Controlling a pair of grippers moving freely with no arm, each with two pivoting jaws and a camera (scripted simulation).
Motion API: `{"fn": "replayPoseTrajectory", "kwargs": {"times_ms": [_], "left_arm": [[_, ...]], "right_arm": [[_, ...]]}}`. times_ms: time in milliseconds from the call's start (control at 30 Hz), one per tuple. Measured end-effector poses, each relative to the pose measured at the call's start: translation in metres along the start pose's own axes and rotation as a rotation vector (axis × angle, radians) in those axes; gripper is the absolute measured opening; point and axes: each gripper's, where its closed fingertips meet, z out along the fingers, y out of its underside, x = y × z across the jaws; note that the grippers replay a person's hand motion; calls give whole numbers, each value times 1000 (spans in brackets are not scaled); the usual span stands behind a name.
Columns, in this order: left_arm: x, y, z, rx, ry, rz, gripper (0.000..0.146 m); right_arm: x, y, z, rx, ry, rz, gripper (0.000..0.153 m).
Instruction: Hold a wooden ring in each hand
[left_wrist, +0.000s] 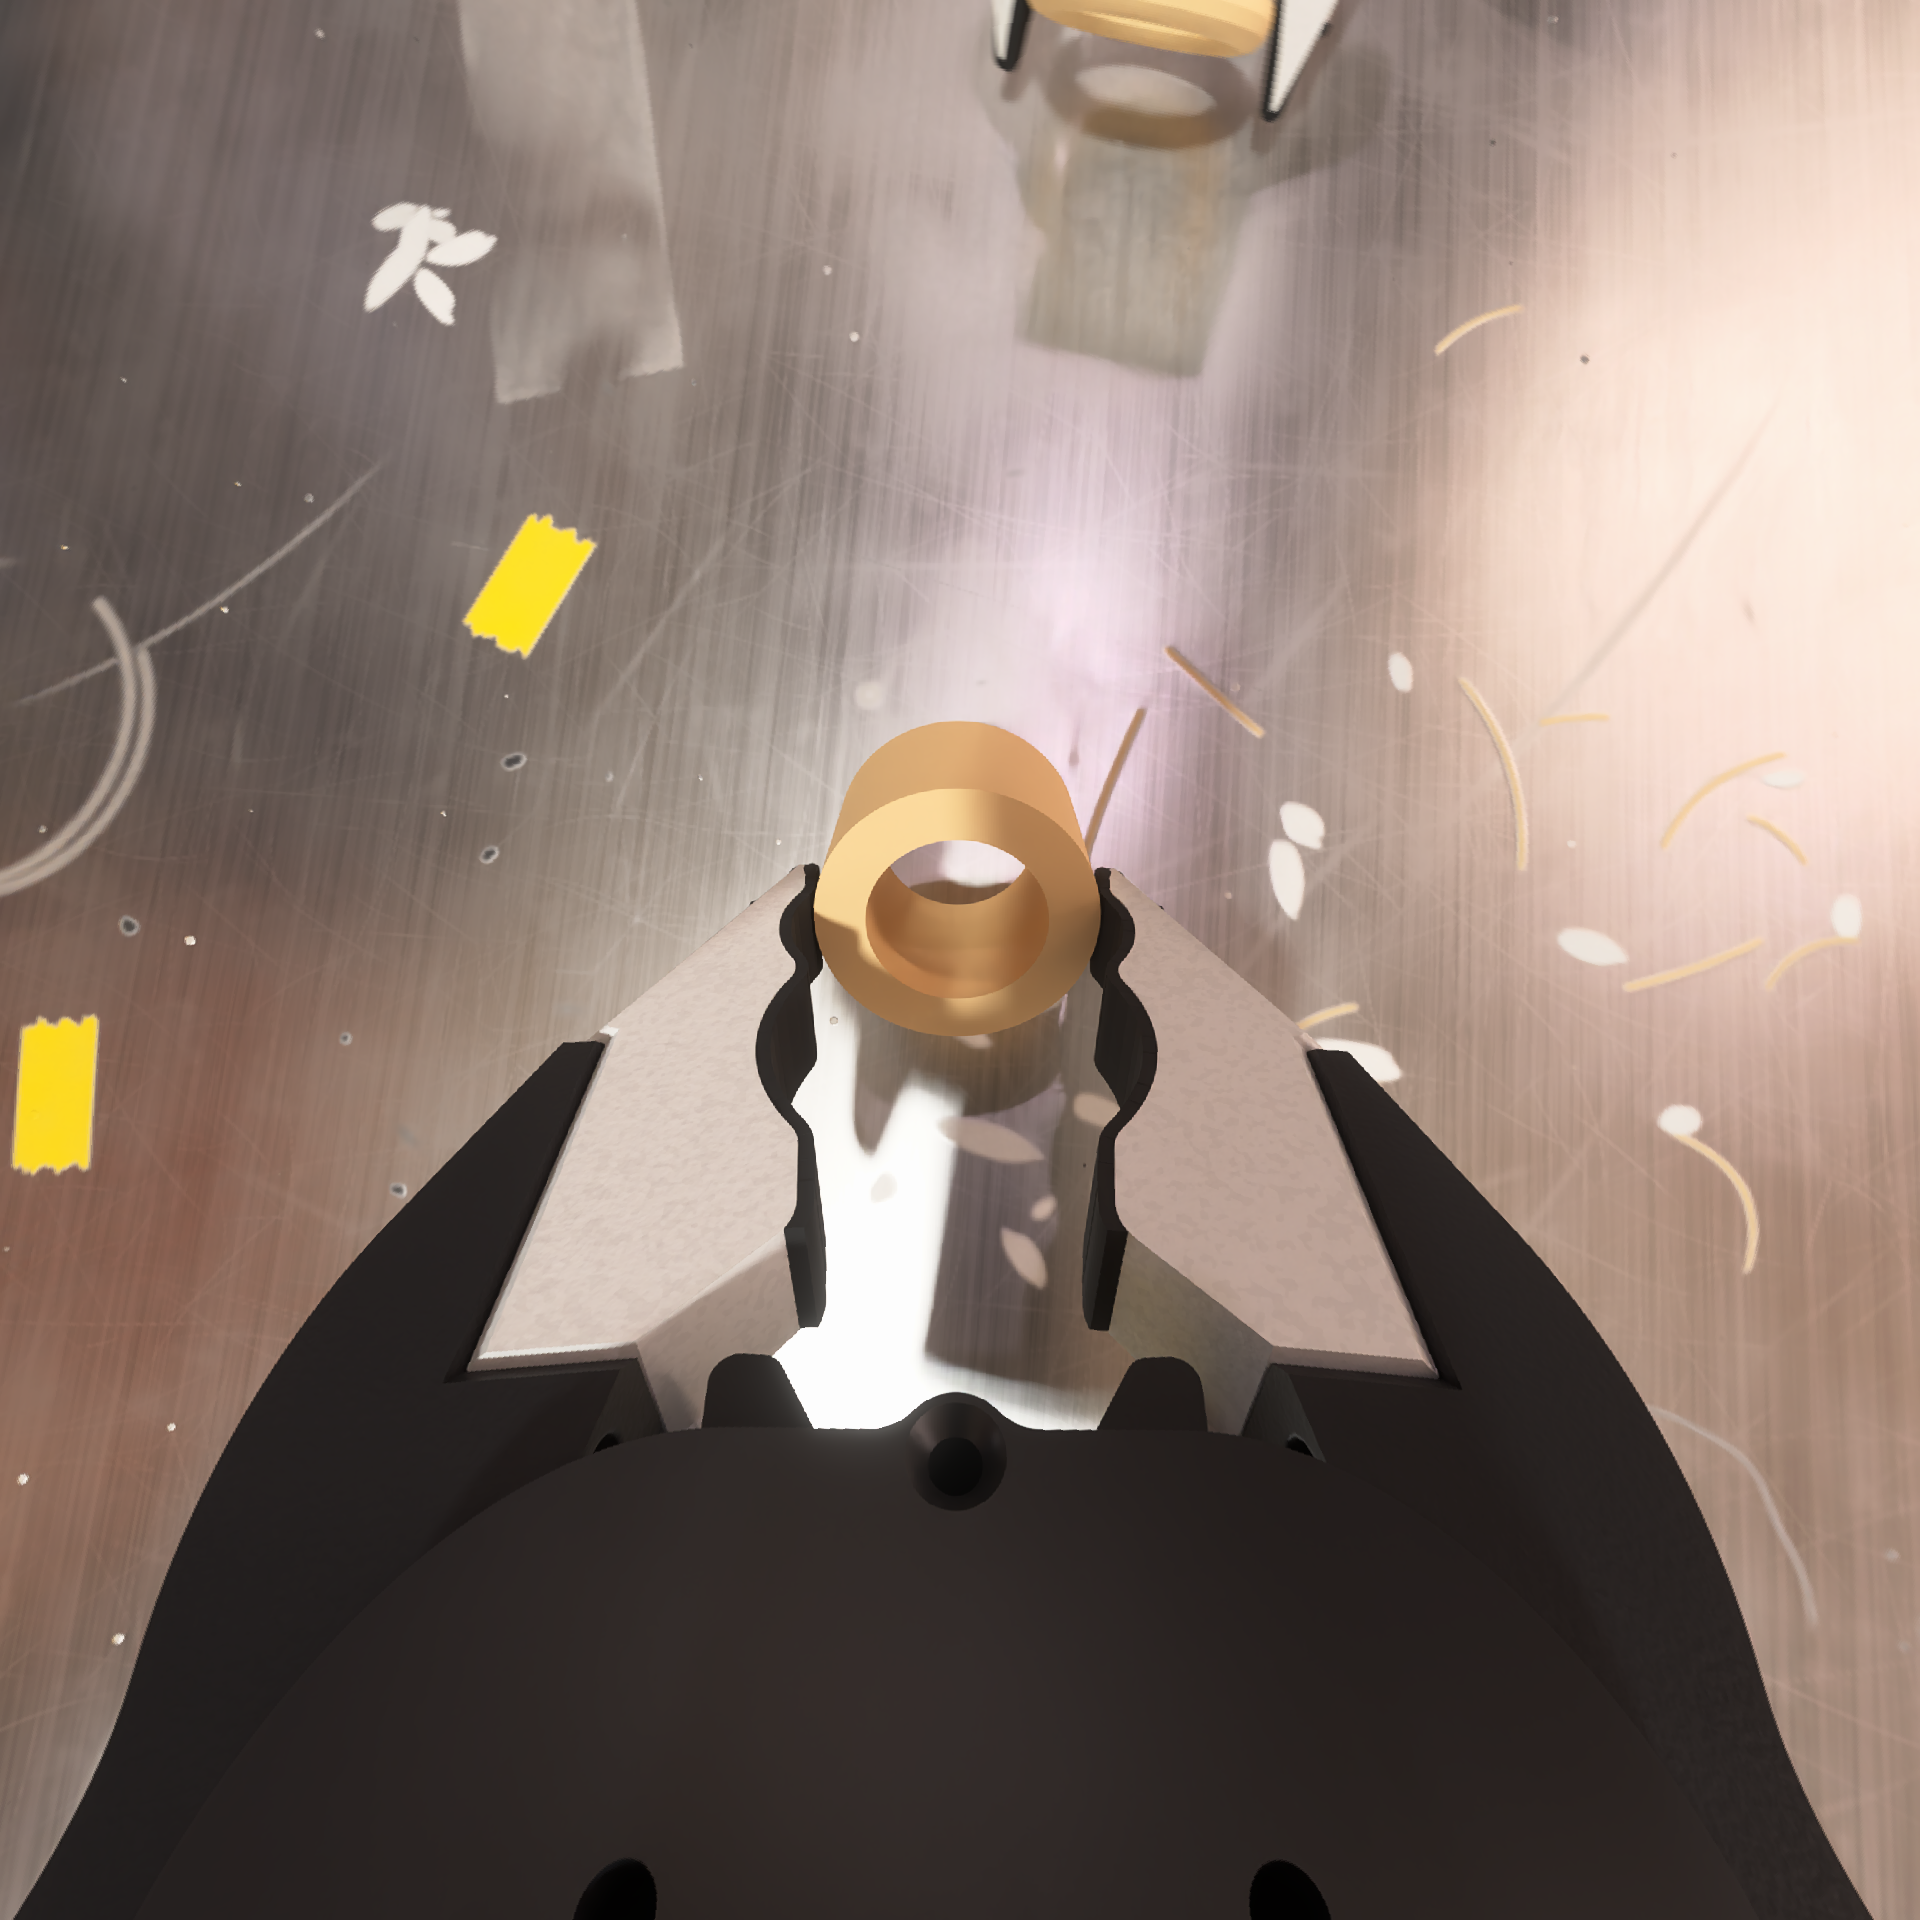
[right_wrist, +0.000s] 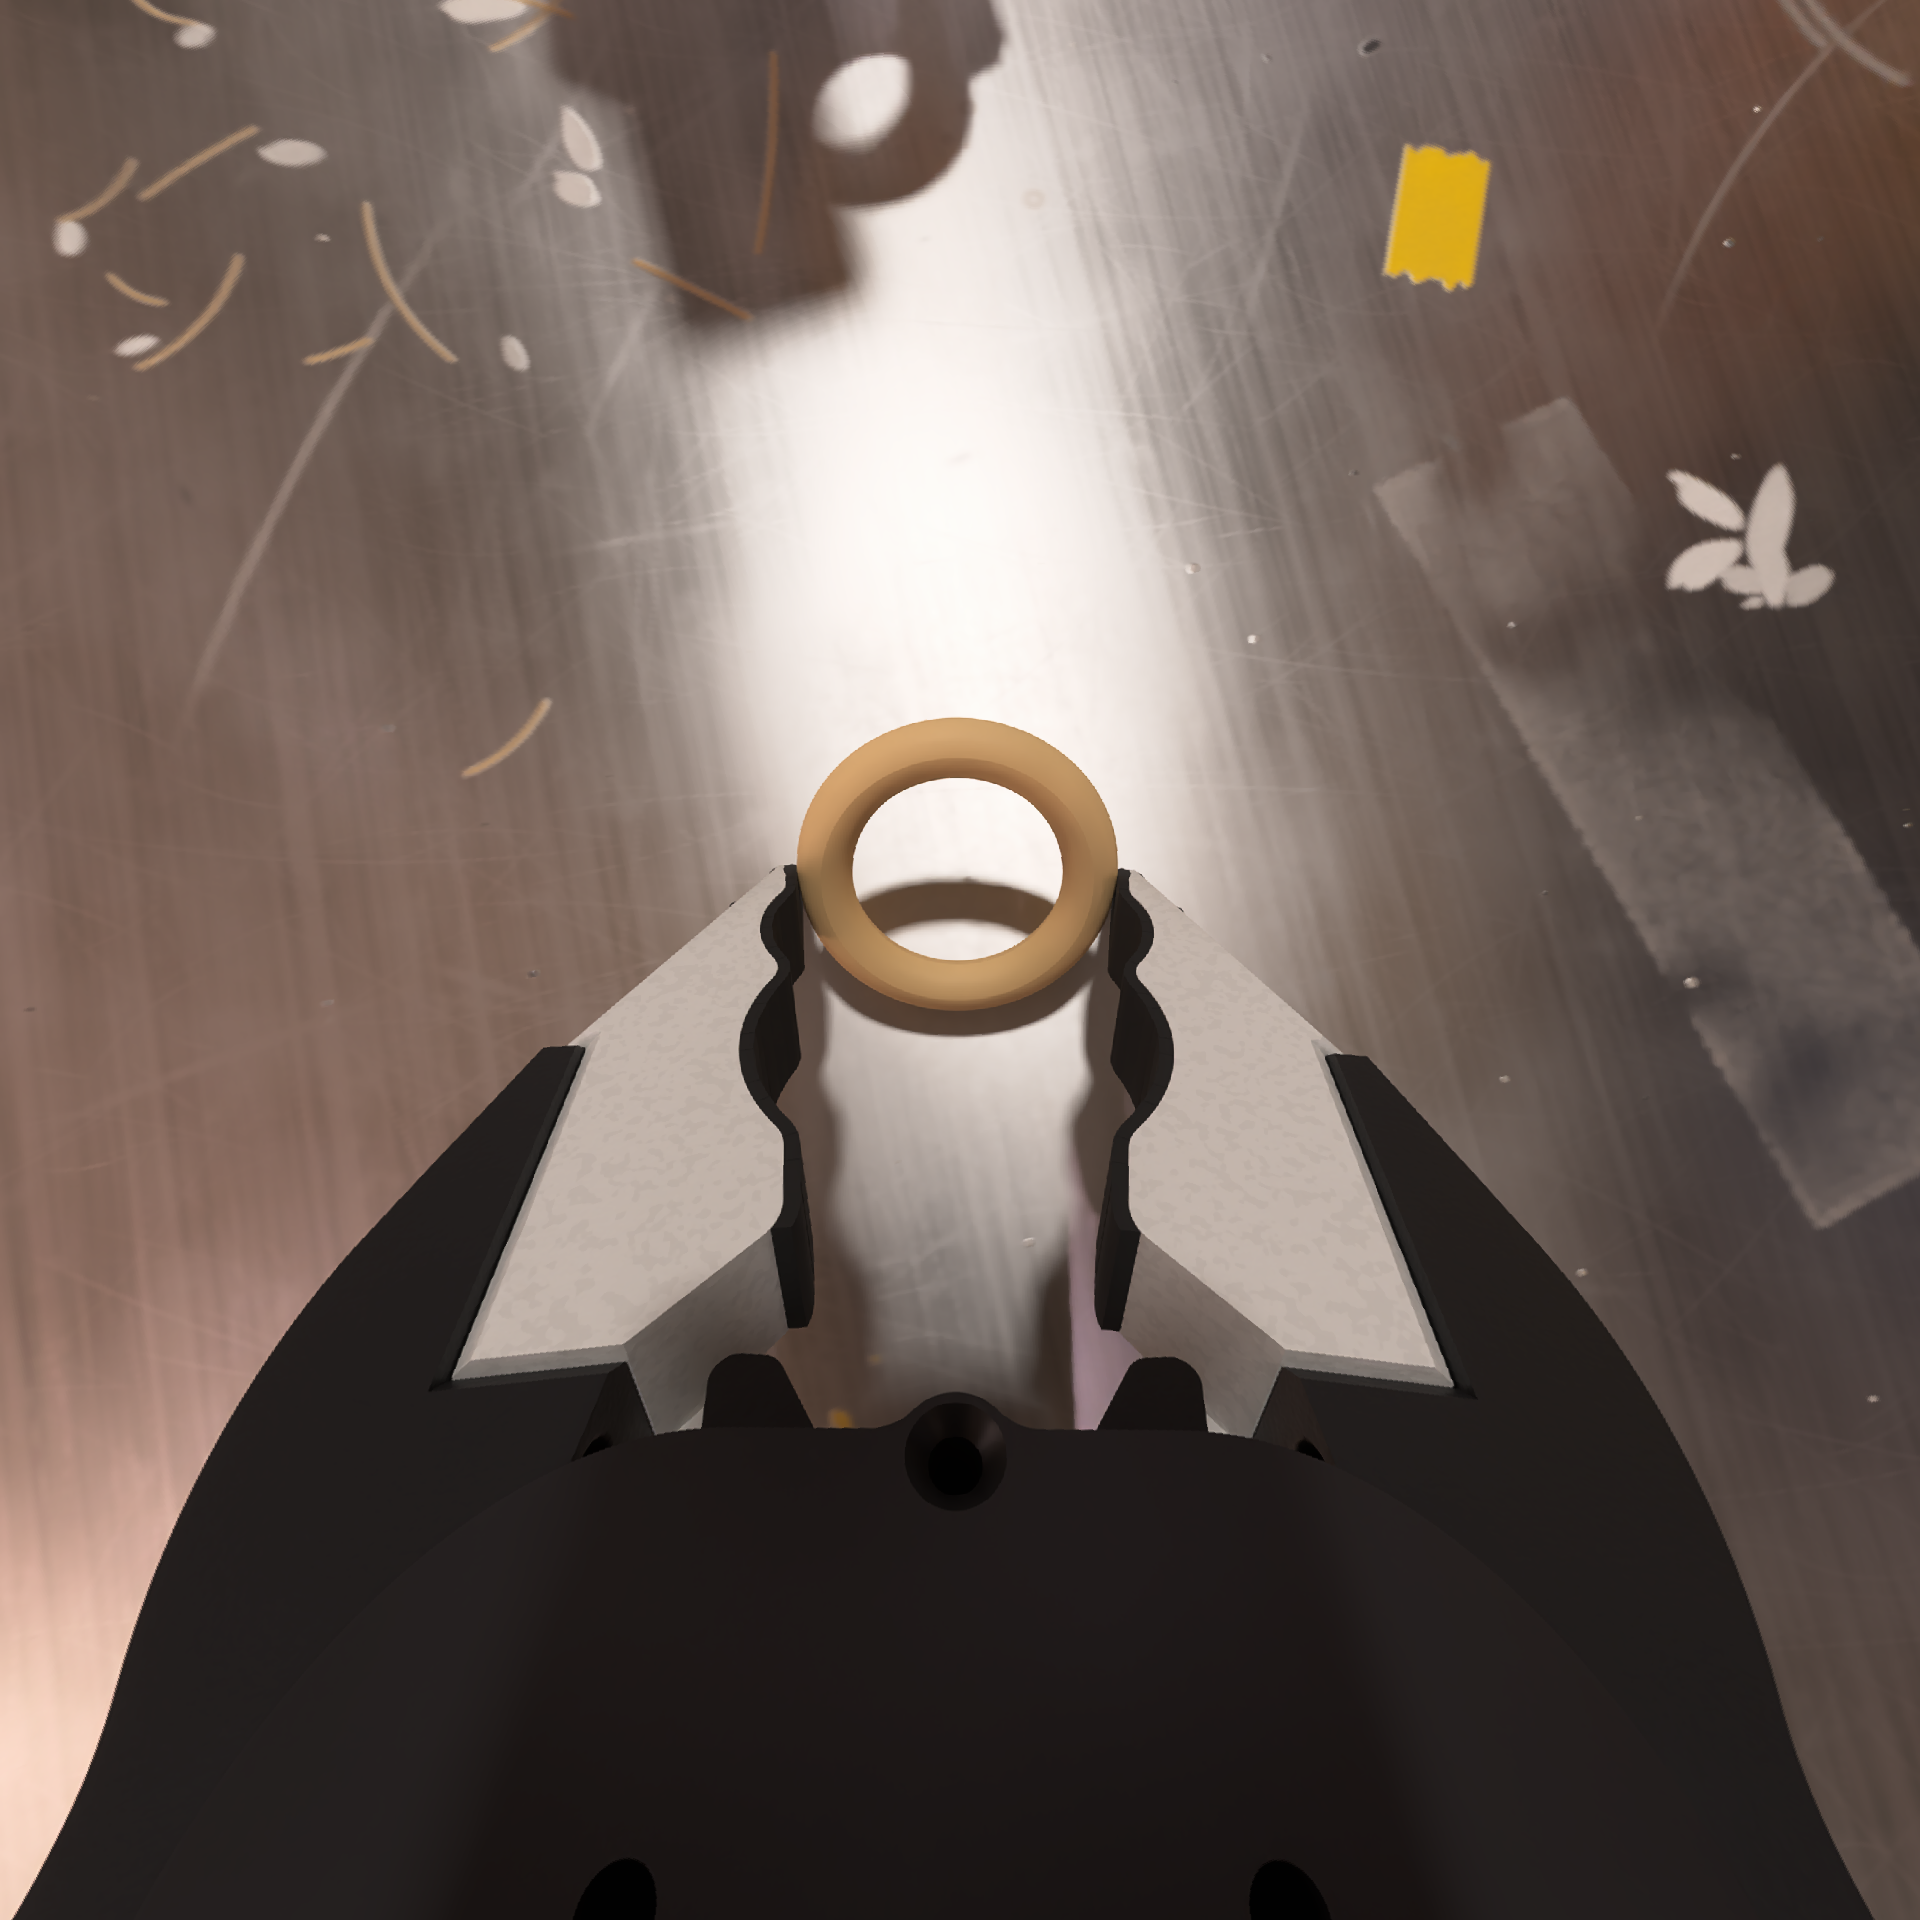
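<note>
Already both rings look to be held, so little of the task seems left beyond keeping the grips steady.

From the left wrist view, the left hand-held gripper (left_wrist: 954, 914) is closed partway onto a thick wooden ring (left_wrist: 951, 891), its fingertips pressing the ring's two sides. The ring hangs clear above the scratched metal counter (left_wrist: 312, 468), with its shadow below. Its bore points back toward the camera and slightly down, so its short axis runs along the fingers. Beyond this ring, at the top edge, the other gripper's tips carry a second ring.

From the right wrist view, the right hand-held gripper (right_wrist: 956, 914) is likewise closed partway on a thin wooden ring (right_wrist: 831, 904), pinched across its width. It is raised off the counter, tilted, with its hole facing up toward the camera. A yellow tape piece (right_wrist: 1436, 216) lies well beyond this ring, to its right.
</note>
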Motion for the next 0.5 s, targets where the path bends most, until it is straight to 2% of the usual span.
{"fn": "replayPoseTrajectory", "kwargs": {"times_ms": [267, 367, 500], "left_arm": [[-13, -12, 11, 65, -30, -5, 52], [-20, -22, 20, 84, -26, -7, 52], [-34, -36, 33, 101, -42, -5, 52]], "right_arm": [[-55, -21, -1, 36, -13, -71, 59], [-70, -37, 10, 57, -30, -91, 59], [-74, -44, 35, 10, -23, -97, 59]]}}
